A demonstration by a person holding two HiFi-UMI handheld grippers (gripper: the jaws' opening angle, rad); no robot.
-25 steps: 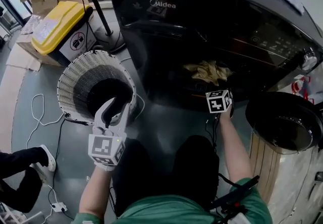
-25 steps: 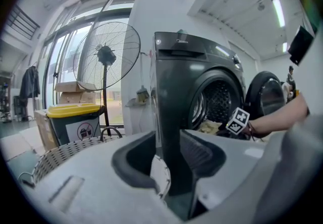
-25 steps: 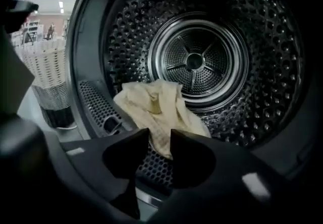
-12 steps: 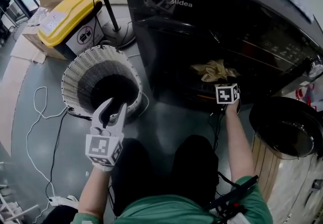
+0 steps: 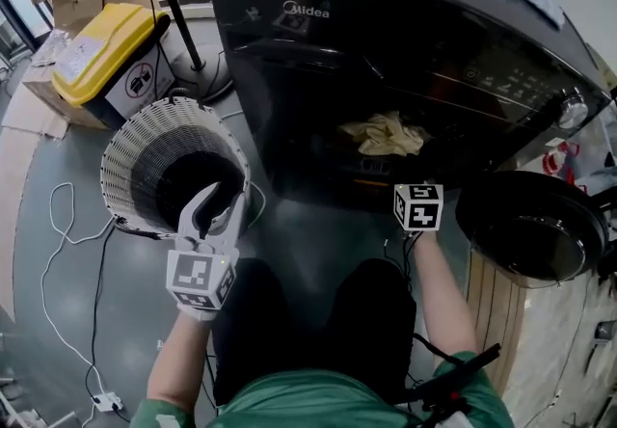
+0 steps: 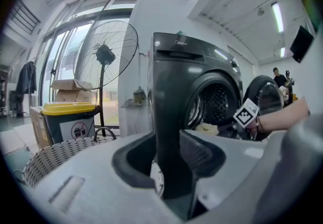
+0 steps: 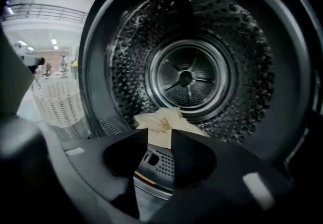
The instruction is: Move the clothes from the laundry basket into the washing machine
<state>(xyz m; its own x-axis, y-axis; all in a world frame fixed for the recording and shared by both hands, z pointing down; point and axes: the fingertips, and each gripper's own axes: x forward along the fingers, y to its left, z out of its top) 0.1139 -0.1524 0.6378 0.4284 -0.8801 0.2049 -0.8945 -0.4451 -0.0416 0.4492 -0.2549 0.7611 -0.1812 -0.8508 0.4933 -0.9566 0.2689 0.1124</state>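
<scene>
The black washing machine (image 5: 318, 60) stands with its drum (image 7: 189, 74) open. A beige cloth (image 5: 386, 134) lies at the drum's front lip (image 7: 160, 119). My right gripper (image 7: 160, 140) hovers just outside the drum mouth, open, with nothing between its pads; in the head view only its marker cube (image 5: 417, 207) shows. The white woven laundry basket (image 5: 125, 142) stands left of the machine, and its inside looks dark. My left gripper (image 5: 222, 197) hangs over the basket's near rim, open and empty (image 6: 168, 140).
The round washer door (image 5: 535, 228) hangs open at the right. A yellow-lidded bin (image 5: 96, 55) and a standing fan (image 6: 106, 49) are behind the basket. Cables (image 5: 67, 224) trail on the floor to the left. My knees (image 5: 318, 320) fill the space before the machine.
My right gripper has drawn back a little from the drum mouth, while the beige cloth stays in the drum. The left gripper has stayed by the basket's rim.
</scene>
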